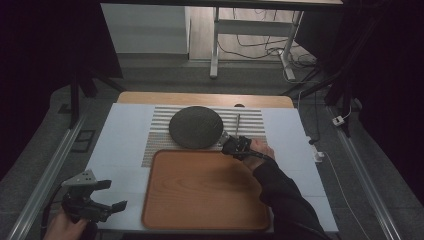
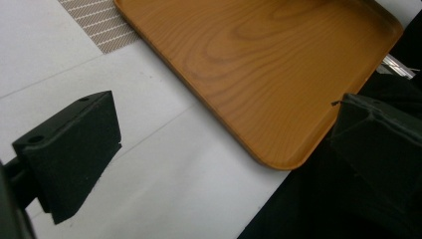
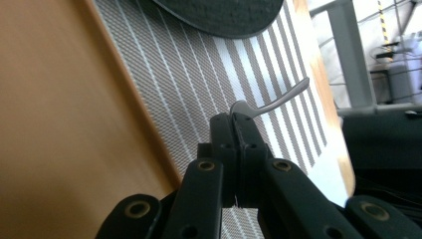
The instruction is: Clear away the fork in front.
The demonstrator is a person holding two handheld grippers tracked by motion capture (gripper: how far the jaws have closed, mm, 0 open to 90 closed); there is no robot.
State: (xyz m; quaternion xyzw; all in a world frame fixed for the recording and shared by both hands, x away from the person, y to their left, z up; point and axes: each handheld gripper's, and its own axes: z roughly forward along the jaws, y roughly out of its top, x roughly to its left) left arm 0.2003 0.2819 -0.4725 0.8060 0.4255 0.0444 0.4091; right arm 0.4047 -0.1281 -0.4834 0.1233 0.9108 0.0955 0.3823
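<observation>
A dark round plate [image 1: 195, 126] lies on a striped placemat [image 1: 250, 120], and its rim [image 3: 224, 17] reaches the top of the right gripper view. A thin metal utensil [image 1: 237, 122] lies on the stripes just right of the plate. My right gripper [image 1: 227, 140] sits at the far right corner of the wooden tray [image 1: 205, 200]. Its jaws are shut [image 3: 238, 119] on one end of the utensil [image 3: 278, 99], whose handle curves away. My left gripper [image 1: 107, 197] hovers open over the white tabletop at the front left, jaws wide apart [image 2: 224, 149], with nothing in it.
The tray's near corner [image 2: 278, 149] lies between the left jaws' line of sight. The white table cover [image 1: 120, 145] ends at a wooden far edge [image 1: 200, 97]. Metal rails run along both sides. Desk legs and cables stand beyond the table.
</observation>
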